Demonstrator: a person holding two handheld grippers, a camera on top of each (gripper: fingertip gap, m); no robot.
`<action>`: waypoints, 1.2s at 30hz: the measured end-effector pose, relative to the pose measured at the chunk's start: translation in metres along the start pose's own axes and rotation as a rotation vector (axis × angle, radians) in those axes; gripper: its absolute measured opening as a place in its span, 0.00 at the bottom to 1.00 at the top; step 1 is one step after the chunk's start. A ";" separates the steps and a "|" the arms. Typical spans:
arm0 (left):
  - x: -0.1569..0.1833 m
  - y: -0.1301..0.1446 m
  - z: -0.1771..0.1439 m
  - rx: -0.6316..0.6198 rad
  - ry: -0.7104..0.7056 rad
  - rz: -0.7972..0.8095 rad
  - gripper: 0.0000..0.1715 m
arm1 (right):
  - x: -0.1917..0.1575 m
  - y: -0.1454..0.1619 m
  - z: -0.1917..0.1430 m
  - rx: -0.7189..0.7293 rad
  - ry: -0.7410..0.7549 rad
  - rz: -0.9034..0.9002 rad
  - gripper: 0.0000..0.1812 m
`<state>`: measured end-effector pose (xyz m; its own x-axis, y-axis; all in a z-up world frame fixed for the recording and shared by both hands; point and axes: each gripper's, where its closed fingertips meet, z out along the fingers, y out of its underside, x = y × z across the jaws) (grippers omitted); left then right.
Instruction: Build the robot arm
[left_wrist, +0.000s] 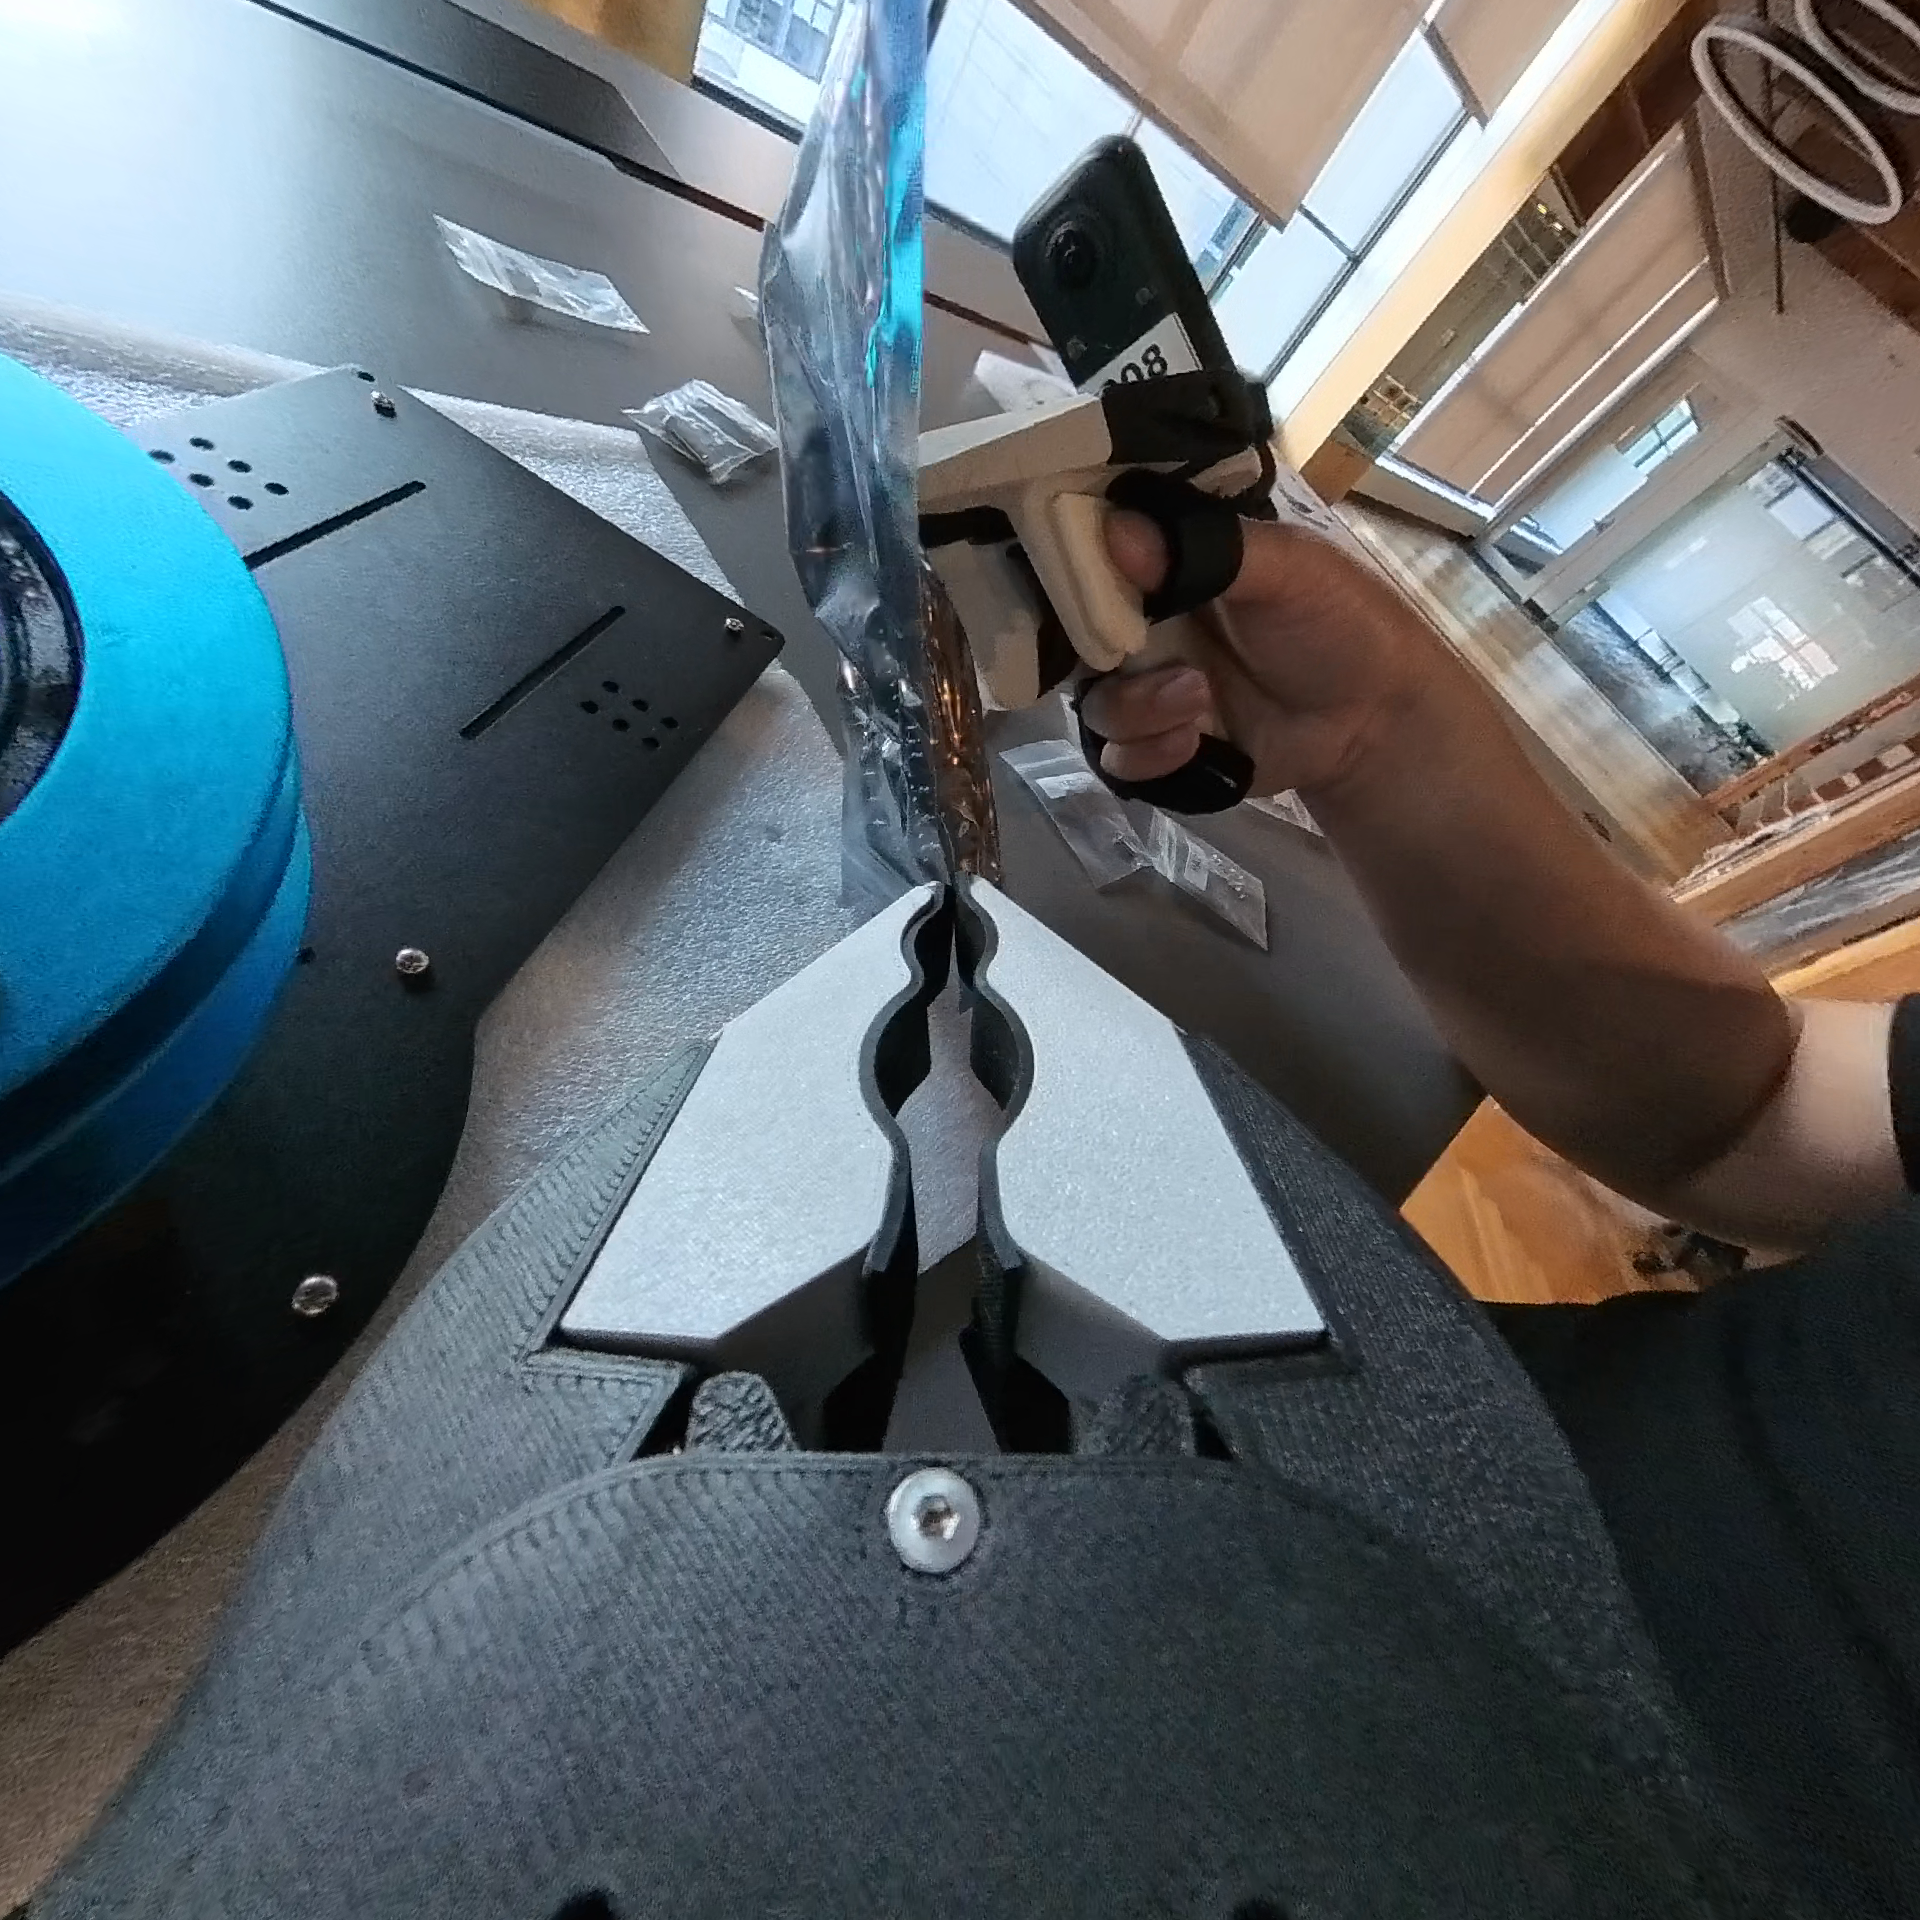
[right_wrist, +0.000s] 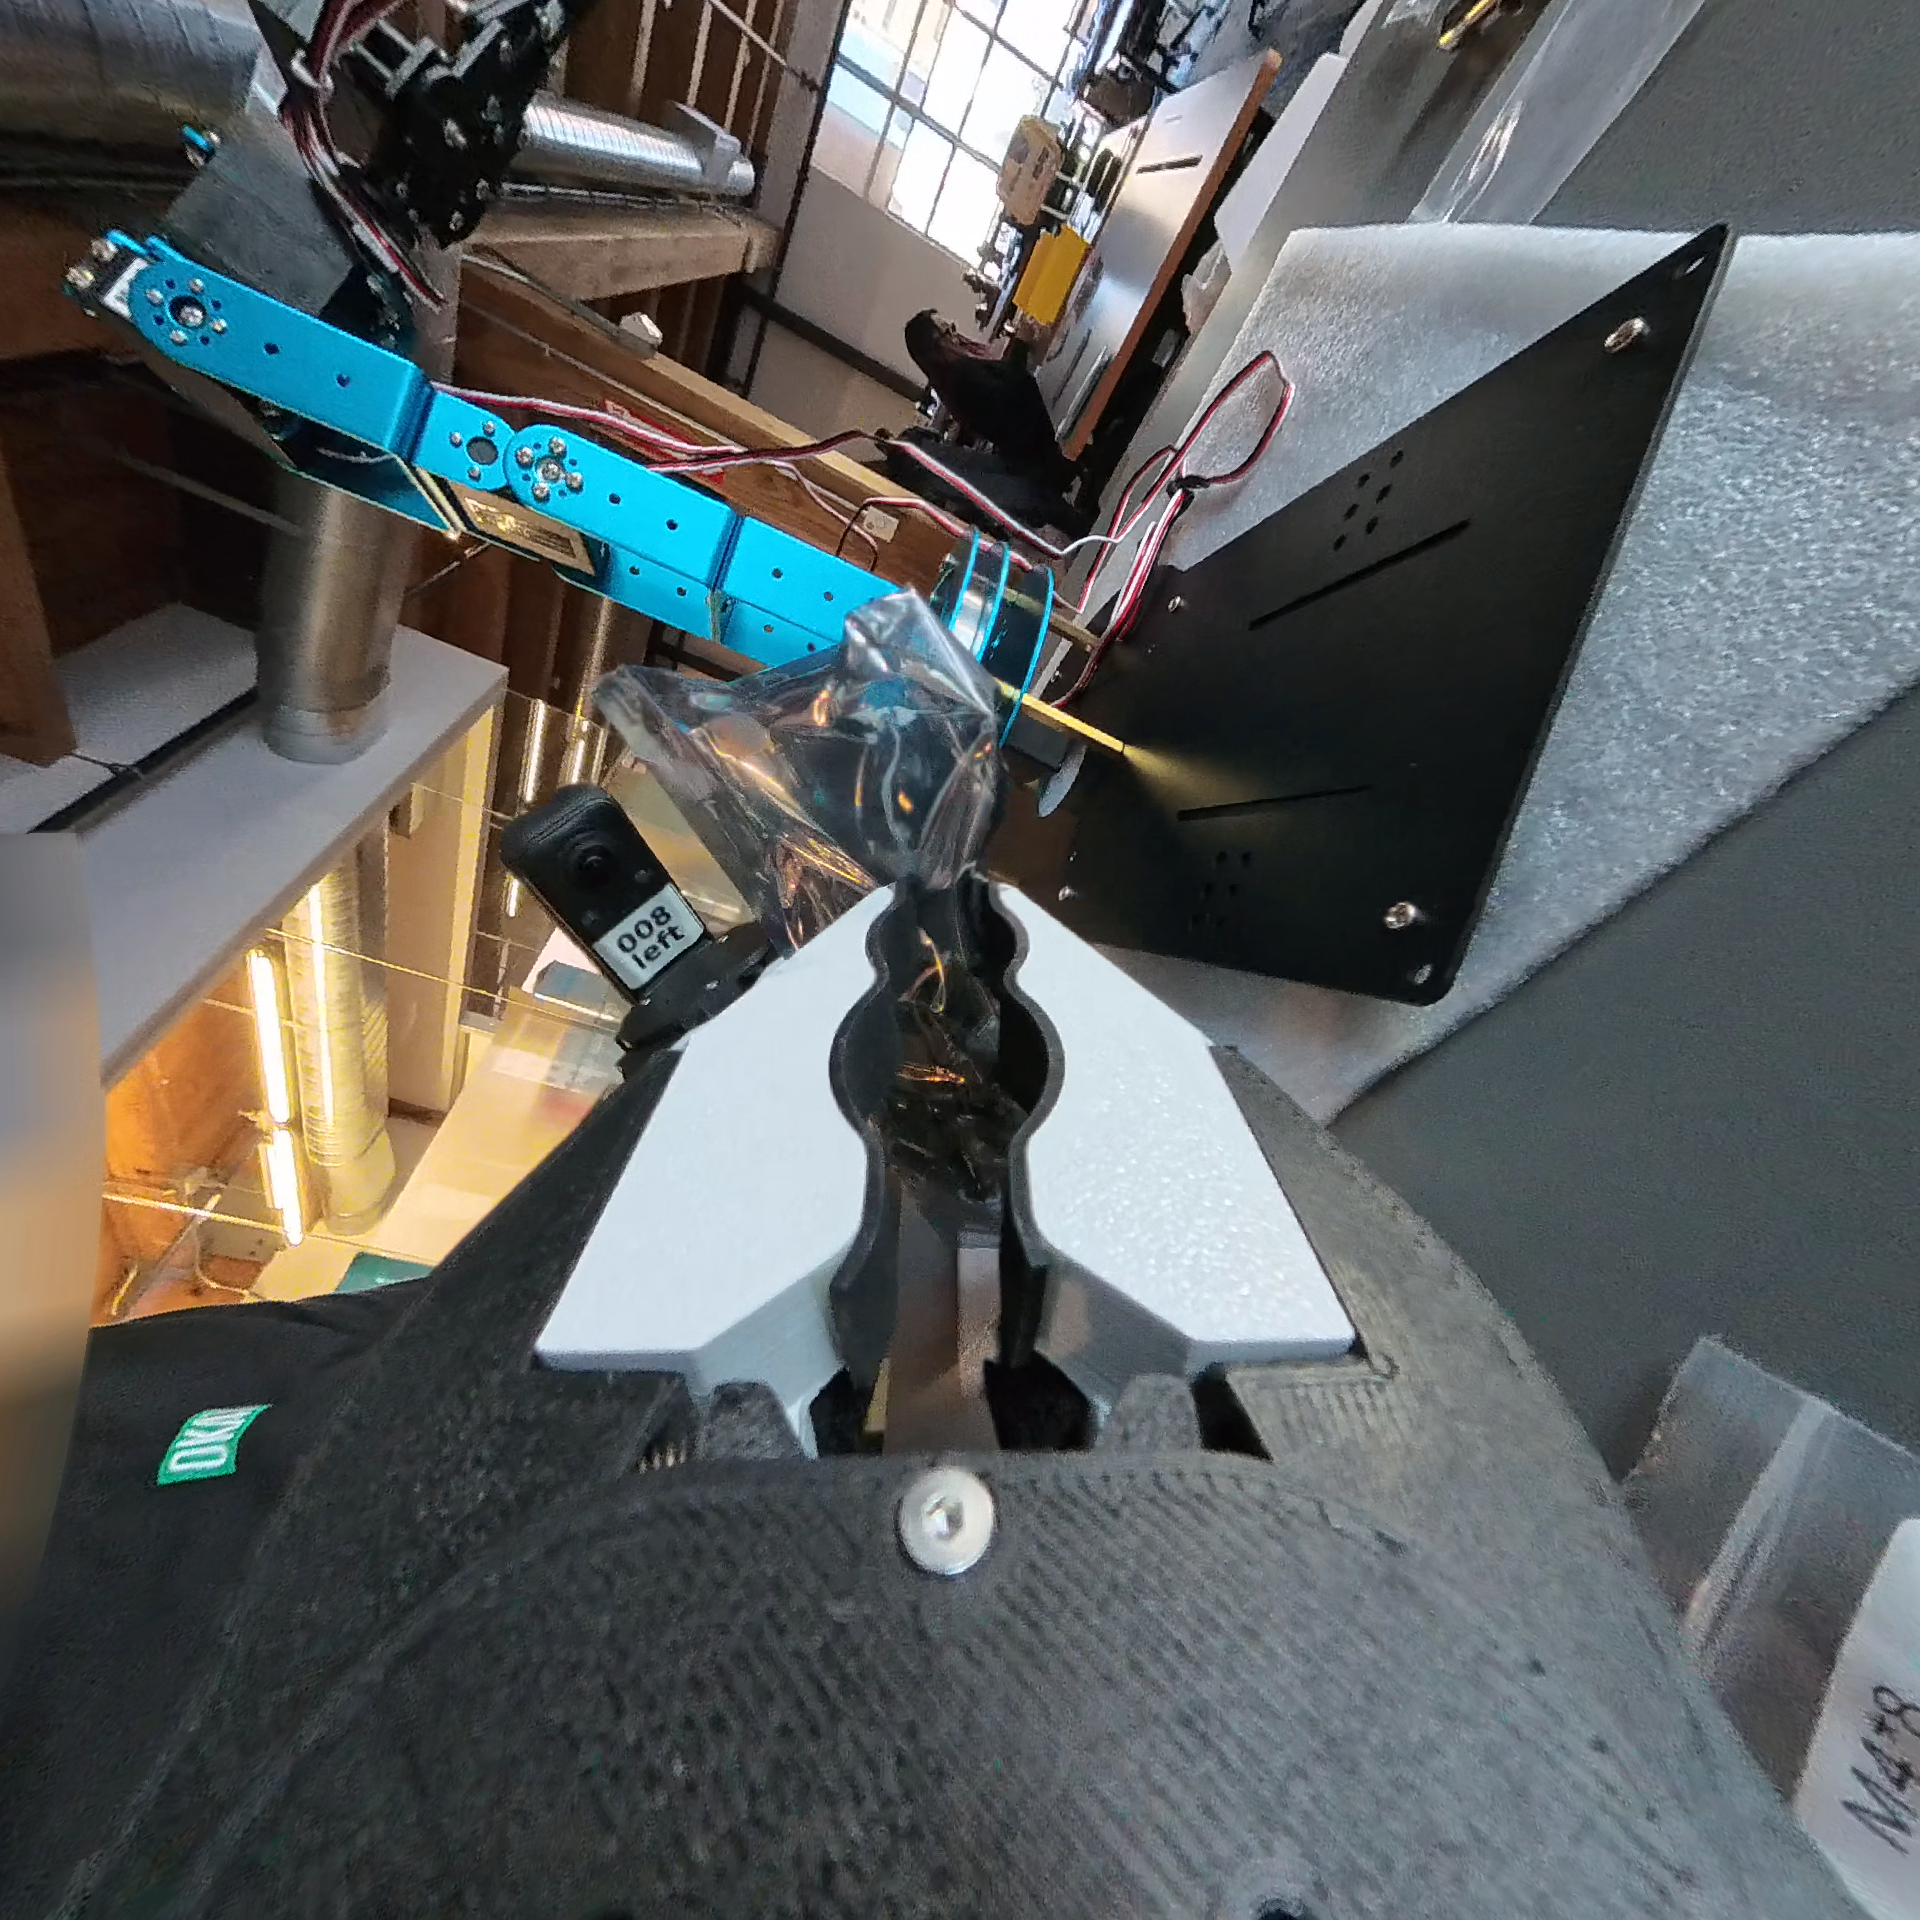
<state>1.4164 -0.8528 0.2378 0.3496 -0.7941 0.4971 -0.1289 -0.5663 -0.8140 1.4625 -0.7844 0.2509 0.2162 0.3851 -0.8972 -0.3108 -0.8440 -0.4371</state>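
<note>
My left gripper (left_wrist: 956, 896) is shut on the lower edge of a clear plastic bag (left_wrist: 862, 436) that stands up from its fingertips. Small dark parts lie in the bag's lower part. A hand (left_wrist: 1278, 665) holds the right gripper's white handle (left_wrist: 1049, 488) against the bag's right side. In the right wrist view my right gripper (right_wrist: 940, 894) is shut on the crumpled bag (right_wrist: 831, 758), with the small dark parts (right_wrist: 945, 1101) bunched between its jaws. The left gripper's camera (right_wrist: 592, 868) shows just behind the bag.
A blue robot arm (right_wrist: 582, 499) stands on a round blue base (left_wrist: 135, 810) on a black plate (right_wrist: 1351, 707) over white foam sheet (right_wrist: 1714, 623). Several small parts bags (left_wrist: 1153, 842) lie on the grey table (left_wrist: 260, 187). A clear labelled box (right_wrist: 1766, 1538) sits close by. Tip to tip, the grippers are about 9 cm apart.
</note>
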 end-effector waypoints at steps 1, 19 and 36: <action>-0.001 -0.001 0.000 -0.001 -0.006 -0.007 0.00 | 0.002 -0.002 0.000 0.010 0.007 0.000 0.07; 0.011 -0.001 0.002 0.015 0.089 -0.170 0.00 | 0.013 0.011 -0.012 -0.051 0.099 -0.180 0.18; 0.009 0.013 -0.004 0.164 0.029 -0.422 0.00 | 0.014 0.075 -0.021 -0.353 0.415 -1.548 0.10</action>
<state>1.4139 -0.8681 0.2331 0.3137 -0.5087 0.8017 0.1685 -0.8011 -0.5743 1.4614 -0.8507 0.2071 0.3389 0.8219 0.4578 0.6264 0.1660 -0.7616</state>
